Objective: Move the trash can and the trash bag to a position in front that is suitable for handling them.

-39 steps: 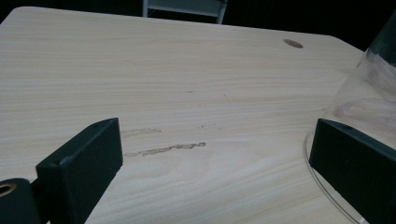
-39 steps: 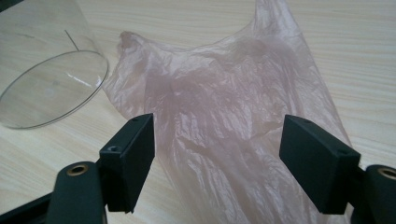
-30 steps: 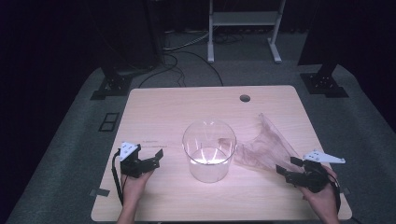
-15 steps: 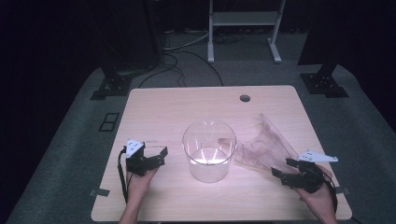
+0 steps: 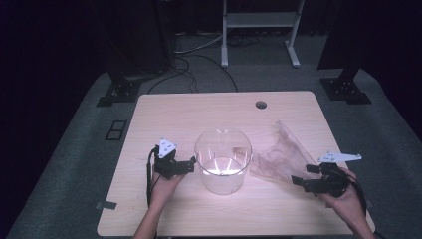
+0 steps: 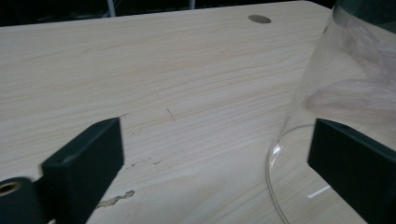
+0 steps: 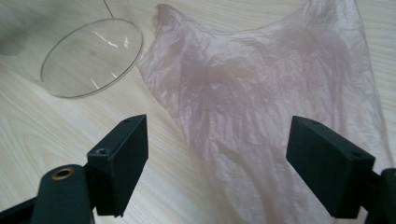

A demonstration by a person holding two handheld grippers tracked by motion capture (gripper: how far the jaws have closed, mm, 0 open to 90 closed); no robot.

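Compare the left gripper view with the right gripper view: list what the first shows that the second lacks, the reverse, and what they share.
Left gripper view: the left gripper, jaws open, close beside the curved wall of the clear container, the round hole near the table's far edge, and scratches in the wood.

Right gripper view: the right gripper, jaws open, aimed at the thin pinkish plastic bag lying crumpled on the table, plus the container's round base seen from the side.

Shared: the light wooden table, the container, and the bag, which the left view sees faintly through the clear wall.
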